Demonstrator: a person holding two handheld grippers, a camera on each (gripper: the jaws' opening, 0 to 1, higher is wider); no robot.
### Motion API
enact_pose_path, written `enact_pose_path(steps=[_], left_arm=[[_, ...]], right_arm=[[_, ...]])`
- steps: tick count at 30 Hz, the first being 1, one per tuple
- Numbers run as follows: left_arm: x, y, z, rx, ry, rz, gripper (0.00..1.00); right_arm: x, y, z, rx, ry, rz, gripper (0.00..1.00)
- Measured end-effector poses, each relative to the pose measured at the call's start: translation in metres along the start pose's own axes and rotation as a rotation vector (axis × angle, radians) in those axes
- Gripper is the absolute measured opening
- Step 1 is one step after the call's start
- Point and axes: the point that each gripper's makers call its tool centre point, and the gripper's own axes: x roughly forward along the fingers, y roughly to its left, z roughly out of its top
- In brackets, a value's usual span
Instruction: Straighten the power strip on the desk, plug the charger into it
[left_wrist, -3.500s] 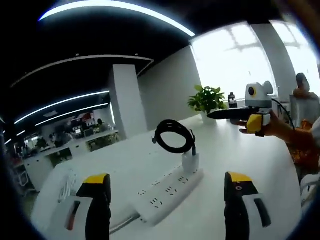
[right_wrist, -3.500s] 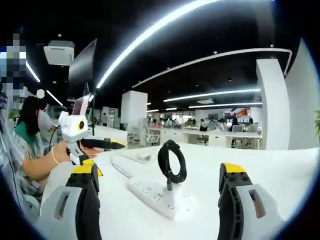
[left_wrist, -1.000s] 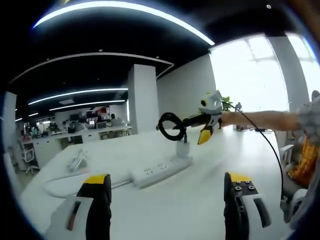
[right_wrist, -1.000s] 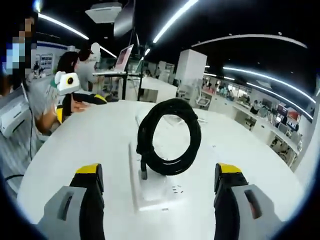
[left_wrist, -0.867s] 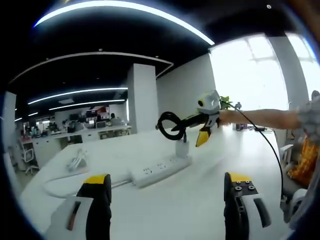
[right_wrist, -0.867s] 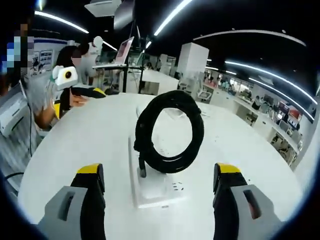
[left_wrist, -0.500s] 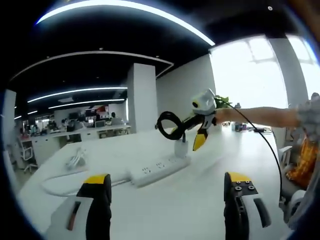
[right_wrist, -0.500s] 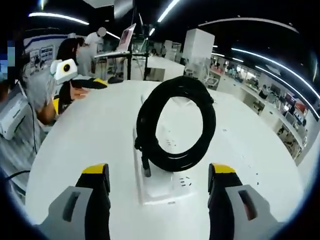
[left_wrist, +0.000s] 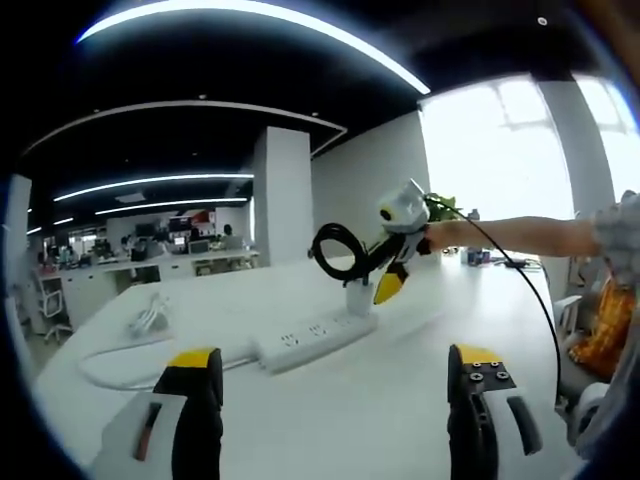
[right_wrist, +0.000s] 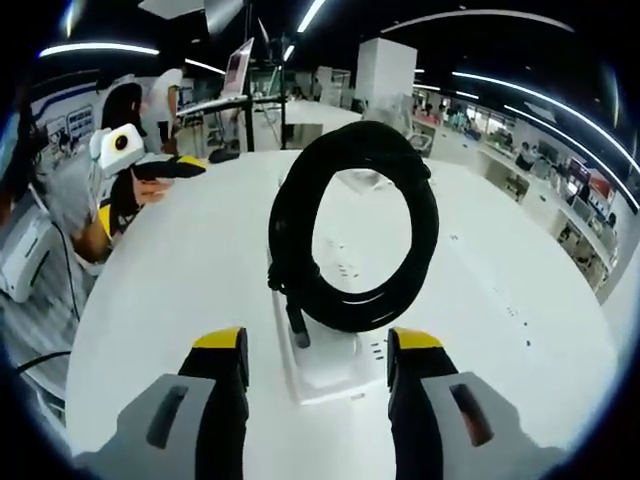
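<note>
Tabletop (right_wrist: 160, 260), round and white, carries the long white power strip (left_wrist: 315, 335); a white charger block (right_wrist: 330, 355) with its coiled black cable (right_wrist: 352, 225) stands at the strip's near end. Right gripper (right_wrist: 316, 352) jaws narrow around it, contact unclear: press straight down. Left gripper (left_wrist: 335, 385) jaws wide, empty.

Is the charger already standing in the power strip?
Yes: the white charger stands upright in the power strip, its coiled black cable above it.
</note>
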Motion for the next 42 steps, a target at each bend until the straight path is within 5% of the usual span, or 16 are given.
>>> enact_pose_path(steps=[16,30,37,42], left_arm=[[-0.0030,0.0040,-0.0017,-0.010,-0.002,0.011,0.94],[-0.0028,0.0045,-0.0039,-0.011,0.004,0.014,0.93],[-0.0022,0.0041,-0.0061,-0.011,0.014,0.015,0.93],[-0.0010,-0.0003,-0.0046,-0.006,0.013,0.007,0.93]], right_arm=[[0.0017,-0.0075,0.0018,-0.009,0.005,-0.046,0.30],[0.0028,-0.0053,0.0026,-0.043,0.009,-0.077,0.26],[0.0011,-0.0005,-0.0011,-0.135,0.089,-0.101,0.25],[0.0002,-0.0009,-0.0052,-0.189,0.227,-0.138,0.24]])
